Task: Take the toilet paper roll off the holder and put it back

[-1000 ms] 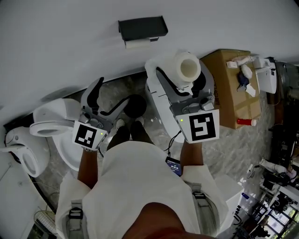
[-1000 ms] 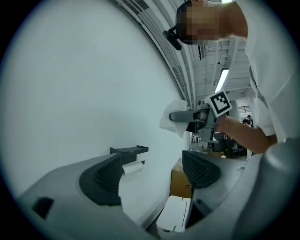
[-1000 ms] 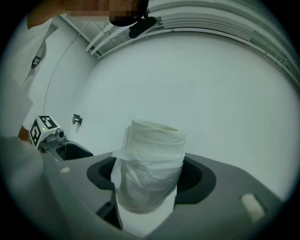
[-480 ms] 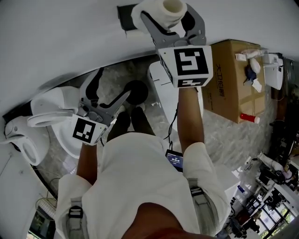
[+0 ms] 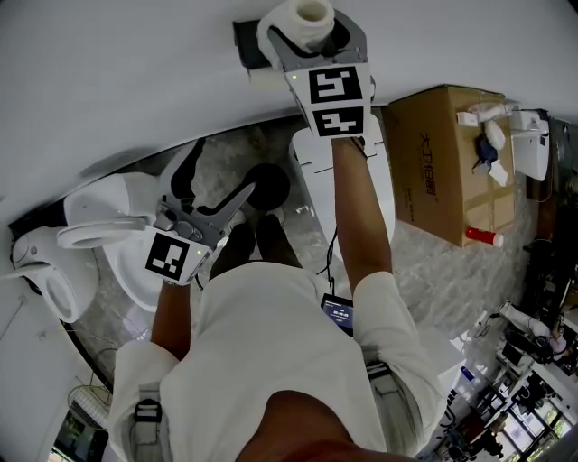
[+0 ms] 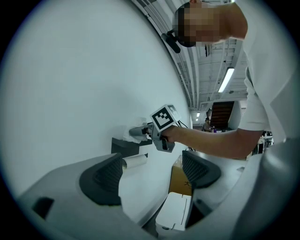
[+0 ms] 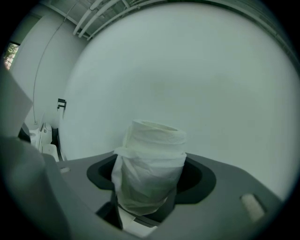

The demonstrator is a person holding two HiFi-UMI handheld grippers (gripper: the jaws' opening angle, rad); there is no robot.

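One change: my right tool (image 5: 305, 34), clamped on toilet paper roll (image 5: 309, 13), went up from low, now beside holder (image 5: 244, 41). Put-back step looks near. Left tool (image 5: 221, 173) gapes empty, low.

The white toilet paper roll (image 7: 151, 164), loosely wound with its hollow core end uppermost, stood upright, clamped between the tongs of the right gripper (image 5: 313, 34), close against the black wall-mounted holder (image 5: 244, 41), contact with which was indeterminable.

Dim, even light; both gripper views bulge and darken at edges.
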